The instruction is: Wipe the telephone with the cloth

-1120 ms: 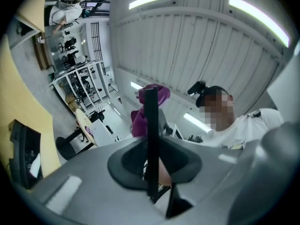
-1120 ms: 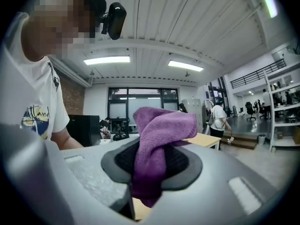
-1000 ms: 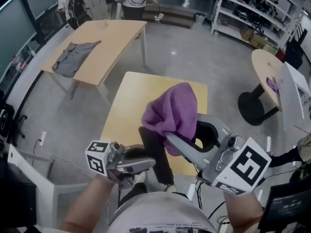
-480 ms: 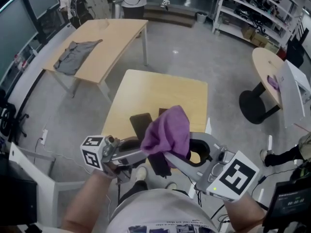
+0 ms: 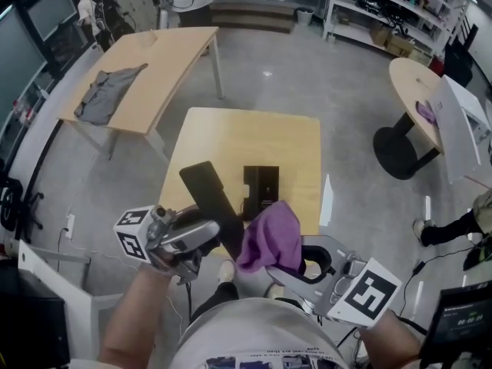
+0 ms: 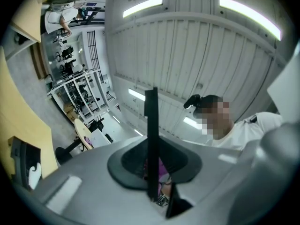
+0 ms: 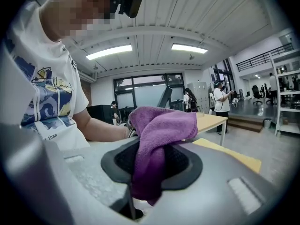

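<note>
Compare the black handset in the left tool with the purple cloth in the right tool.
The handset is black, the cloth purple. The handset is a rigid flat slab sticking out of the left tool; the cloth is soft and bunched, draping over the right tool. Both are clamped in a tool, lifted off the table.

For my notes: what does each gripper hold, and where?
Left gripper: black handset, near its lower end. Right gripper: purple cloth, by a bunched fold.
</note>
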Demonstrator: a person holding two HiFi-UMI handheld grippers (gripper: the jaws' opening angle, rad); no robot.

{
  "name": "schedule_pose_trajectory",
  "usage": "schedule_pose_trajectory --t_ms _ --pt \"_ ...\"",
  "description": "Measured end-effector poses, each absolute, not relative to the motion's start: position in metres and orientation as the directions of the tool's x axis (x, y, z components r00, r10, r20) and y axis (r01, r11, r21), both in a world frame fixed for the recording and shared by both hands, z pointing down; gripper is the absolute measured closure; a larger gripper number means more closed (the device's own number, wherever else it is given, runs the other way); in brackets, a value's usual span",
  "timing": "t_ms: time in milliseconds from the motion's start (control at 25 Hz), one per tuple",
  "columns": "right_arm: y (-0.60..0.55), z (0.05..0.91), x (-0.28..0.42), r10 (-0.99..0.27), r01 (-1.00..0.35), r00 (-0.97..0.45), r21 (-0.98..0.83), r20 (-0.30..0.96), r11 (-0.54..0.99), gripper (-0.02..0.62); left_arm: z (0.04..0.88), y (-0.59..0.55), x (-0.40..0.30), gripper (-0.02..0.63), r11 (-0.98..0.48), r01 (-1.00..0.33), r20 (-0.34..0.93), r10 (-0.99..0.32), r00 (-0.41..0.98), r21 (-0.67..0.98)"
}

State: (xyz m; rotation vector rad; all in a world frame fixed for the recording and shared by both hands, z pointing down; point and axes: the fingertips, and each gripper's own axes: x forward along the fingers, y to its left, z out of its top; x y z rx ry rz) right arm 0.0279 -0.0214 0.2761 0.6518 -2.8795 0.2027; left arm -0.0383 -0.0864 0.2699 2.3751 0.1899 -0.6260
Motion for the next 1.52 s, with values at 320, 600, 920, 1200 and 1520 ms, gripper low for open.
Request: schedule_pose_trajectory --t_ms 320,600,920,1200,1520 --pt "-0.064 0.259 0.062 -0.528 -0.552 -0.828 -0.114 0.188 0.826 0.482 0.265 -0.072 -0.032 0.523 -0.758 0.364 -0.498 0.061 0.865 0.541" --pt "-0.104 0.223 0.035 -0.523 -0.535 -0.843 -0.104 0.125 0.838 0.482 0.267 -0.054 -0.024 0.523 -0.748 0.4 -0.497 0.107 0.861 0.53" --pt "-0.107 0.225 -0.002 -0.447 -0.467 -0.879 -0.117 0.168 0.876 0.482 0.27 -0.051 -0.028 0.523 -0.758 0.373 -0.496 0.076 0.865 0.535" --pt "-0.079 0.247 -0.014 -0.37 -0.401 -0.893 -0.079 0.256 0.913 0.482 0.269 -0.06 -0.045 0.523 -0.773 0.328 -0.495 0.021 0.869 0.542" --pt "-0.055 0.276 -0.001 -0.341 -0.393 -0.885 -0.115 0.317 0.912 0.482 0.264 -0.067 -0.048 0.523 -0.783 0.324 -0.503 0.017 0.864 0.53"
